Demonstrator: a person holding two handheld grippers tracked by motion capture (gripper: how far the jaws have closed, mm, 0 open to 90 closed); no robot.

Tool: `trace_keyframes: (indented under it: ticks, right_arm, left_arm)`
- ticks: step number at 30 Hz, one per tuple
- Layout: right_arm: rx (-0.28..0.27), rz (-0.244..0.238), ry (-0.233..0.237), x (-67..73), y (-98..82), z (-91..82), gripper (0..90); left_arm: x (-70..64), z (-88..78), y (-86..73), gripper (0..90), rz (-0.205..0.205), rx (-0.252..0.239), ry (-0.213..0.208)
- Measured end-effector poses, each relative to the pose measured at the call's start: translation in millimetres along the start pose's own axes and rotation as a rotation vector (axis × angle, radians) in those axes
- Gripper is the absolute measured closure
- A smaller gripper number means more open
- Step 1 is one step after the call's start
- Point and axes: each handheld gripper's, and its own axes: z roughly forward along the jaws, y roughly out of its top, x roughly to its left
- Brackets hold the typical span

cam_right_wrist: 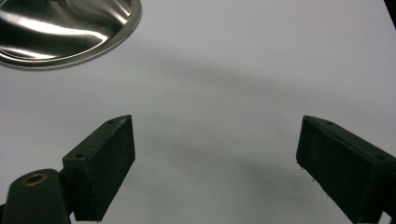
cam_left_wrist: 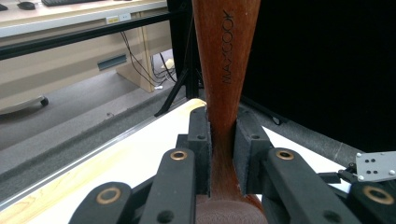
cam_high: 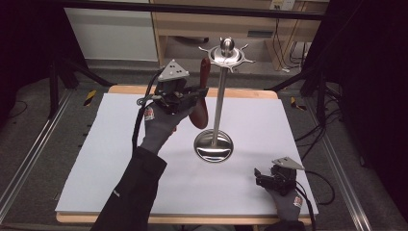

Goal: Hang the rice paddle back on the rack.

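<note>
My left gripper (cam_high: 192, 94) is raised over the far left of the table, shut on a reddish-brown wooden utensil (cam_high: 205, 72). The utensil stands nearly upright, handle up and broad end (cam_high: 199, 115) down. In the left gripper view both pads (cam_left_wrist: 200, 140) press the narrow neck of the utensil (cam_left_wrist: 226, 60), whose handle reads MAYCOOK. Just to its right stands a steel hanger stand (cam_high: 220, 96) with a round base (cam_high: 213, 147) and a hooked ring on top (cam_high: 226, 54). My right gripper (cam_high: 260, 175) rests low at the front right, open (cam_right_wrist: 215, 154), nothing between its pads.
A white sheet (cam_high: 120, 144) covers the wooden table. The stand's shiny base (cam_right_wrist: 60, 28) lies just ahead and left of the right gripper. A shelf unit and cables sit behind the table, with dark tripod legs at both sides. The right gripper's grey plate (cam_left_wrist: 376, 165) shows far off.
</note>
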Motion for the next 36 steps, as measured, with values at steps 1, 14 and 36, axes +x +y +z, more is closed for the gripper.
trace_keyframes:
  ticks: [1,14,36]
  right_arm:
    - [0.000,0.000,0.000,0.0,0.0,0.0,11.9]
    - [-0.001,0.001,0.002,0.2,0.1,-0.2,11.8]
    - [0.001,0.001,-0.003,-0.4,-0.3,-0.2,11.6]
  left_arm:
    - [-0.1,0.6,-0.2,77.3,0.000,-0.002,0.000]
    - [-1.7,5.3,-2.7,76.2,0.005,-0.037,0.024]
    - [-12.0,-14.6,-22.6,51.4,0.009,-0.070,0.097]
